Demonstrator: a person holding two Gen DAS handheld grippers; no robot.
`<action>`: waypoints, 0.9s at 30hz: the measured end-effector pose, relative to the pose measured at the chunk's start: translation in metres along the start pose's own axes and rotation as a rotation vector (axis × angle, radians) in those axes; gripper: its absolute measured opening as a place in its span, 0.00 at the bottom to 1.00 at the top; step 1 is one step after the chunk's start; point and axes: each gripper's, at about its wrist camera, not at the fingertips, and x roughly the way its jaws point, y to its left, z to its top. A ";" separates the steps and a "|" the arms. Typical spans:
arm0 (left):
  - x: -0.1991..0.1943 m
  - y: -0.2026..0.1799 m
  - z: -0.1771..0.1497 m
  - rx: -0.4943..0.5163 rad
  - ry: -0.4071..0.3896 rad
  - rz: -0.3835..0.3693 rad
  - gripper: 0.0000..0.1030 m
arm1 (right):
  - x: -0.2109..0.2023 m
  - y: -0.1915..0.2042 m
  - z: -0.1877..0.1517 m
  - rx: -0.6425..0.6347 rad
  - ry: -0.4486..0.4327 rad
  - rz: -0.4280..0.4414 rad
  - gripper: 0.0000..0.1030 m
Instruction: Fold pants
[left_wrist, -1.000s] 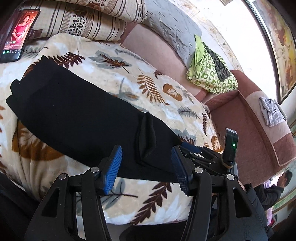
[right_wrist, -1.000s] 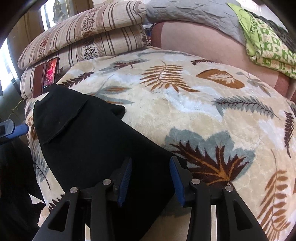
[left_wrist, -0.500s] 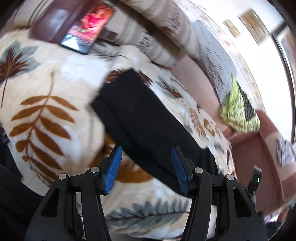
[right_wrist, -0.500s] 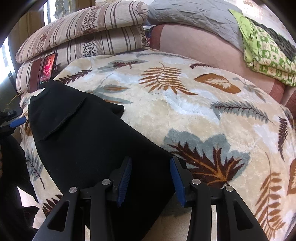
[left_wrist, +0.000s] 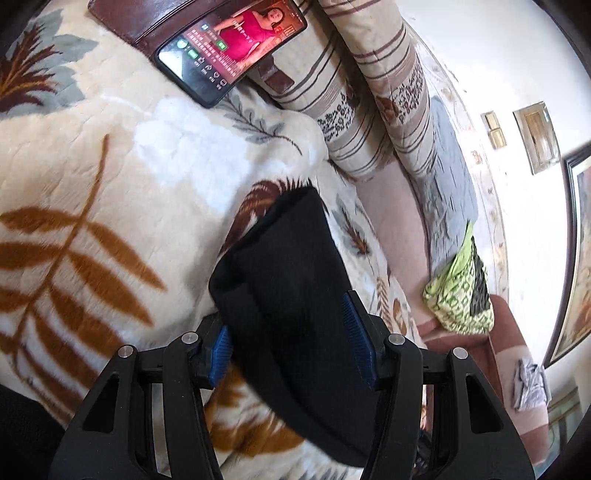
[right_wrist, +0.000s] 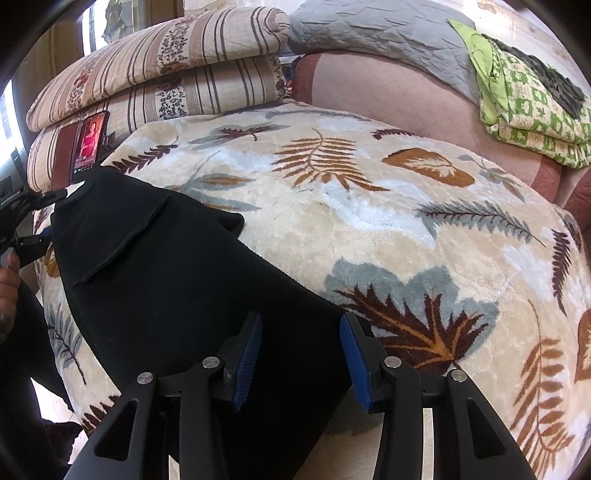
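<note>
Folded lengthwise, black pants (right_wrist: 177, 280) are straddled by the spread, unpinching left gripper (left_wrist: 291, 339) and right gripper (right_wrist: 301, 354); crosswise folds remain.

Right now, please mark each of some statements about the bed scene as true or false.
1. The pants are black. True.
2. The phone has a dark, switched-off screen. False: it is lit and shows a picture.
3. The pants lie on a leaf-patterned blanket. True.
4. The green cloth lies on the pants. False: it lies apart, on the sofa back.
</note>
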 end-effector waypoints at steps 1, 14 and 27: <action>0.001 -0.002 0.001 0.008 -0.006 0.005 0.52 | 0.000 0.000 0.000 0.002 -0.001 0.000 0.41; -0.002 -0.011 -0.011 0.173 -0.099 0.131 0.12 | 0.000 -0.001 -0.002 0.006 -0.017 0.003 0.41; -0.012 -0.167 -0.117 0.957 -0.156 -0.029 0.09 | -0.004 -0.013 0.001 0.101 -0.004 0.082 0.42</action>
